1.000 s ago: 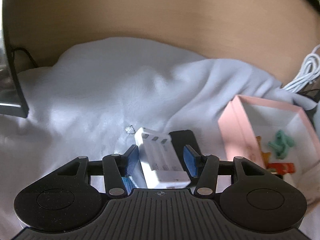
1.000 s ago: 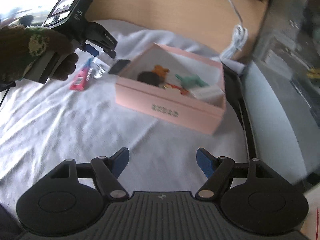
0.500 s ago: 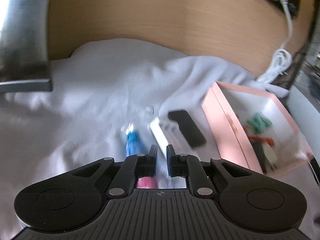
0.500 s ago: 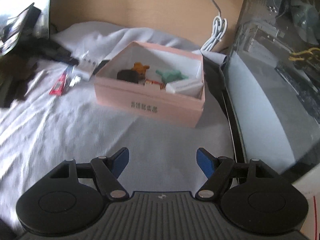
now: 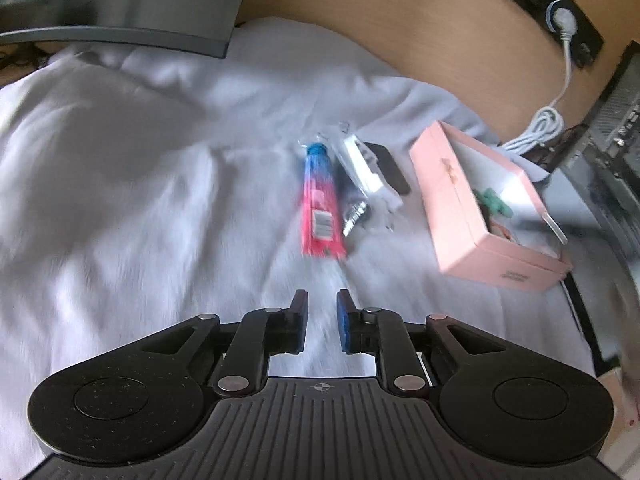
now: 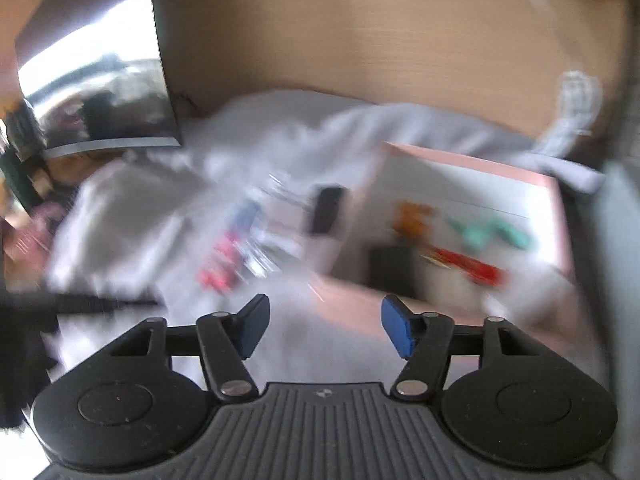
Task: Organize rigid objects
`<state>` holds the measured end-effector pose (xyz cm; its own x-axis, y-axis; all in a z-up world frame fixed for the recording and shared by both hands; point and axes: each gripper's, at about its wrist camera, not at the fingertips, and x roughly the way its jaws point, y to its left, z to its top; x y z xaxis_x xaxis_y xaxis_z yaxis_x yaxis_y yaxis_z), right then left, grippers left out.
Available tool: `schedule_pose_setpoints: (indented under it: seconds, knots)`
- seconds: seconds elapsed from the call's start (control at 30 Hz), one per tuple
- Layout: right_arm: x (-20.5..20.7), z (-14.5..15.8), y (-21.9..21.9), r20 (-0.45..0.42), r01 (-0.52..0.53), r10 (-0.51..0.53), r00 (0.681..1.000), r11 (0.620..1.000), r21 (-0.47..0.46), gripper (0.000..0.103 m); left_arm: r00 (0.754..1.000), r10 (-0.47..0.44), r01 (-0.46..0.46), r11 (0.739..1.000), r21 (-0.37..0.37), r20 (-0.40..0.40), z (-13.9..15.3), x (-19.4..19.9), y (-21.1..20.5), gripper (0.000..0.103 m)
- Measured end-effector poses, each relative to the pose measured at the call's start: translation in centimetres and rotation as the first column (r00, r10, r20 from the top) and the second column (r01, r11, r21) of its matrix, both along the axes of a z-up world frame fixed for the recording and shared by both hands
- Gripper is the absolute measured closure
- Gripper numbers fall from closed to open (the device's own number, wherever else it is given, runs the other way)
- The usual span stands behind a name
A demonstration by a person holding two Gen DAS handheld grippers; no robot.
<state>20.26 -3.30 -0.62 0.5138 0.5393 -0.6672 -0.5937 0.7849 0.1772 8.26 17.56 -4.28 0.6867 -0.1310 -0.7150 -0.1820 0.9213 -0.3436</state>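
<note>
A pink and blue tube (image 5: 319, 200) lies on the white cloth (image 5: 160, 208). Right of it lie a white battery charger in clear wrap (image 5: 366, 172) and a black flat object (image 5: 386, 166). An open pink box (image 5: 484, 216) holds a green toy (image 5: 494, 202) and other small items. My left gripper (image 5: 322, 312) is nearly shut and empty, well short of the tube. My right gripper (image 6: 322, 316) is open and empty. Its blurred view shows the pink box (image 6: 460, 240), the tube (image 6: 228, 256) and the black object (image 6: 326, 210).
A dark monitor (image 5: 120, 0) stands at the back left. A wooden panel (image 5: 400, 20) runs behind the cloth, with a power strip (image 5: 560, 16) and a coiled white cable (image 5: 540, 128). A dark case (image 5: 616, 140) stands right of the box.
My left gripper shut without the charger and pulled back from the objects, so the tube now shows fully. My right gripper swung left and closer to the box; its view is blurred.
</note>
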Motion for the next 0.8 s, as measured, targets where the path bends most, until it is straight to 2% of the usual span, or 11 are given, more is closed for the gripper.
schedule_pose_setpoints:
  seconds: [0.07, 0.2, 0.37, 0.5, 0.63, 0.67, 0.77, 0.8]
  knots:
    - [3.2, 0.2, 2.9, -0.044, -0.022, 0.022, 0.999, 1.0, 0.0, 0.051, 1.0, -0.005, 0.005, 1.0, -0.014, 0.011, 0.4, -1.5, -0.3, 0.086]
    - [7.9, -0.7, 8.2, -0.099, -0.065, 0.057, 0.993, 0.995, -0.074, 0.051, 1.0, 0.016, -0.015, 0.999, -0.048, 0.009, 0.4, -4.7, -0.3, 0.086]
    - [12.1, -4.2, 12.9, -0.231, -0.052, 0.011, 0.973, 0.984, -0.17, 0.051, 0.99, 0.132, -0.134, 0.99, -0.035, -0.054, -0.3, -6.0, 0.4, 0.086]
    - [11.8, -5.2, 14.0, -0.202, -0.046, 0.0, 0.979, 0.973, -0.225, 0.047, 0.984, 0.173, -0.175, 0.984, -0.036, -0.048, 0.1, -5.8, 1.4, 0.086]
    - [11.3, -5.4, 14.4, -0.188, -0.065, 0.017, 0.982, 0.966, -0.252, 0.045, 0.985, 0.17, -0.171, 0.985, -0.034, -0.03, 0.6, -5.5, 1.5, 0.086]
    - [11.0, -5.3, 14.4, -0.188, -0.077, 0.03, 0.982, 0.965, -0.252, 0.055, 0.986, 0.166, -0.167, 0.985, -0.033, -0.029, 0.6, -5.4, 1.5, 0.086]
    - [9.2, -4.3, 13.9, -0.165, -0.137, 0.097, 0.981, 0.959, -0.249, 0.057, 0.987, 0.156, -0.157, 0.987, -0.036, -0.035, 0.4, -4.9, 1.1, 0.086]
    - [8.1, -3.8, 13.6, -0.151, -0.158, 0.124, 0.981, 0.957, -0.243, 0.075, 0.988, 0.149, -0.151, 0.988, -0.036, -0.037, 0.3, -4.8, 1.1, 0.086]
